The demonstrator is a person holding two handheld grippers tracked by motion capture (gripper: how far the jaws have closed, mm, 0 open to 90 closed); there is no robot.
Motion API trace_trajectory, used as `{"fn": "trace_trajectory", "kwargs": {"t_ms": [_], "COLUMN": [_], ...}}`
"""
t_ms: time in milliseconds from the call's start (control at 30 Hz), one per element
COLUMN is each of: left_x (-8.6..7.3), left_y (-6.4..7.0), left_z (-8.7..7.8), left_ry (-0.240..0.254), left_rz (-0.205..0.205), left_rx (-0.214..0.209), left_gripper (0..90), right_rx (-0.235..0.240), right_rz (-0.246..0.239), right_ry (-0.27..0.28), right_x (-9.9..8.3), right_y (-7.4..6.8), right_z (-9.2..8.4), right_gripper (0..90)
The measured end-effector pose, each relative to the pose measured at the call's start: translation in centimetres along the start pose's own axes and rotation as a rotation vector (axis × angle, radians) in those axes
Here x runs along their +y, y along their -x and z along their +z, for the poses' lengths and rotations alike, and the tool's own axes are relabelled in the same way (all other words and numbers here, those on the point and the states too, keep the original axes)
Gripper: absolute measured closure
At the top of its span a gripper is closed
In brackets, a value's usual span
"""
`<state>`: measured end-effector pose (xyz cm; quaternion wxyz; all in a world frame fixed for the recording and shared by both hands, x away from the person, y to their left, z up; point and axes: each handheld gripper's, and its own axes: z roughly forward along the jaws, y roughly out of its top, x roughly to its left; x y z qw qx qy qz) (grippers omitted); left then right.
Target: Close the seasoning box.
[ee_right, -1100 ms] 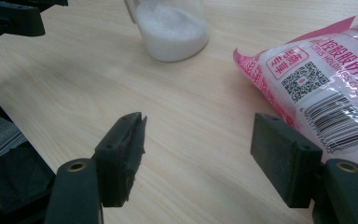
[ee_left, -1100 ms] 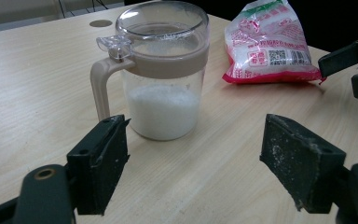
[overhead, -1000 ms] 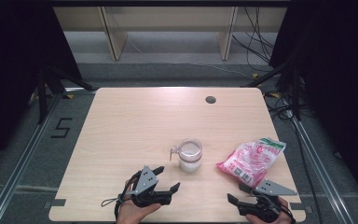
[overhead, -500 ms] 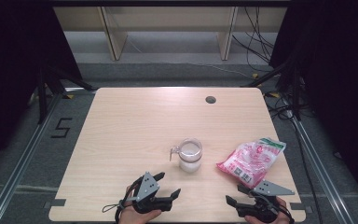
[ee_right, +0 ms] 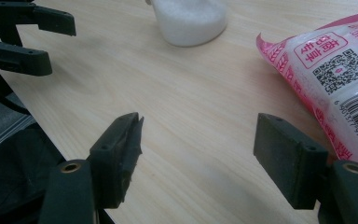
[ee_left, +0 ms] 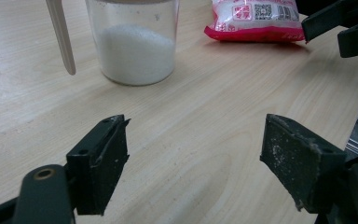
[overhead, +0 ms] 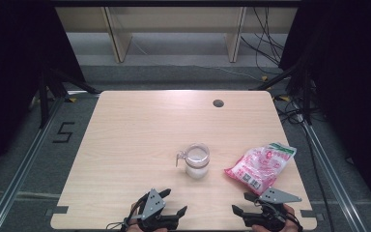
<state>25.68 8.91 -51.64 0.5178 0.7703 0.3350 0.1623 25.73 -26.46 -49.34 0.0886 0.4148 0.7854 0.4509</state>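
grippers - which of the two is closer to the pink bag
The right gripper: the pink bag lies just beyond its open jaws, beside one jaw in the right gripper view. The left gripper sits across the table's near edge, with the glass cup nearer it.

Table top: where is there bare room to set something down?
Bare: the table from the far edge with its grommet hole down to the cup, and the left side. Crowded: between cup and pink bag.
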Motion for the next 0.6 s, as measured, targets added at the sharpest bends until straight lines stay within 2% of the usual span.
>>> {"fn": "trace_trajectory", "kwargs": {"t_ms": [33,67,100,133,167,200,233,267,333,367,400,467,500,533,567,600], "left_x": [0.07,0.14,0.21,0.22,0.18,0.12,0.15,0.11,0.12,0.07,0.07,0.09,0.06,0.01,0.04,0.08], "left_y": [0.07,0.16,0.10,-0.04,0.07,0.22,0.03,0.10,-0.02,-0.03,-0.03,-0.08,-0.03,0.12,0.13,-0.04], "left_z": [-0.03,-0.06,-0.10,-0.18,-0.23,-0.09,-0.06,-0.09,-0.14,0.00,-0.02,-0.09,-0.08,0.02,-0.01,-0.08], "left_ry": [0.006,0.006,0.012,-0.002,-0.011,0.006,0.007,0.000,-0.014,0.001,-0.003,-0.012,-0.012,-0.002,-0.003,-0.011], "left_rz": [0.004,0.000,0.026,0.042,0.027,-0.001,0.029,0.020,0.040,0.040,0.039,0.046,0.034,0.000,-0.002,0.021], "left_rx": [-0.002,-0.010,-0.001,0.002,0.009,-0.006,-0.006,0.000,0.005,-0.002,-0.005,0.001,0.000,-0.003,0.001,0.001], "left_gripper": [22.1,22.1,22.1,22.1,22.1,22.1,22.1,22.1,22.1,22.0,22.1,22.1,22.1,22.1,22.0,22.0], "right_rx": [0.009,0.002,0.004,0.004,0.014,0.012,0.009,0.009,0.014,0.013,0.009,0.019,0.019,0.019,0.020,0.020], "right_rz": [0.006,-0.026,0.006,0.006,0.017,0.016,0.007,0.007,0.018,-0.012,-0.024,-0.013,-0.013,-0.014,-0.014,-0.014], "right_ry": [0.006,0.010,-0.006,-0.006,-0.009,-0.012,-0.011,-0.011,-0.015,-0.006,-0.003,-0.006,-0.007,-0.007,-0.006,-0.006], "right_x": [-0.02,-0.01,-0.05,-0.05,-0.02,-0.02,-0.05,-0.05,-0.03,-0.01,-0.03,-0.02,-0.02,-0.01,-0.01,-0.01], "right_y": [-0.04,0.06,-0.21,-0.21,-0.32,-0.32,-0.23,-0.23,-0.34,-0.08,-0.01,-0.08,-0.09,-0.09,-0.08,-0.08], "right_z": [0.07,0.18,0.16,0.16,0.09,0.10,0.18,0.18,0.10,0.17,0.28,0.23,0.23,0.23,0.23,0.23], "right_gripper": [32.5,32.3,32.4,32.4,32.4,32.3,32.2,32.2,32.2,32.2,32.2,32.1,32.1,32.1,32.1,32.1]}}
